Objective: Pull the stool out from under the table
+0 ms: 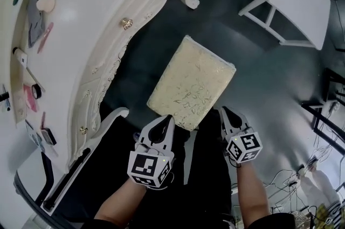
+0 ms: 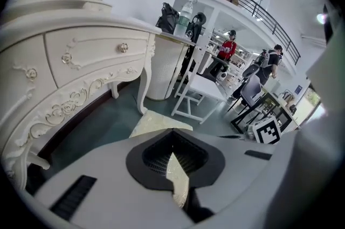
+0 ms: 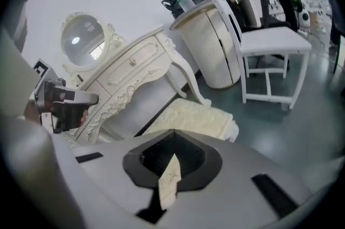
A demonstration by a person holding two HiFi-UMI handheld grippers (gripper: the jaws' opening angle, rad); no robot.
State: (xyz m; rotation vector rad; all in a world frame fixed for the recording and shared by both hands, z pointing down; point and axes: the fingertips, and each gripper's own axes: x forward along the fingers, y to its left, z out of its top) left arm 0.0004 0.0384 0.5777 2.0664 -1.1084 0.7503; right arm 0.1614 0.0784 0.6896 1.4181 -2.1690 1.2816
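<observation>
Gripping, left gripper (image 1: 166, 118): jaws clenched together, nothing clamped, tips at stool's near edge.
Right gripper (image 1: 224, 111): jaws clenched, empty, just beside stool's near corner.
Cushioned stool (image 1: 191, 85): out on dark floor (image 1: 259, 82), beside dressing table's (image 1: 91, 34) front edge.
White chair (image 1: 296, 4): well apart from stool.

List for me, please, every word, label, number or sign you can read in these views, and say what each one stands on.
No words or numbers can be read in any view.
left gripper and right gripper: each cube bears black-and-white square markers, patterns only, no letters.
bottle: its label is too small to read.
dressing table: any print on the small items lying on it is too small to read.
</observation>
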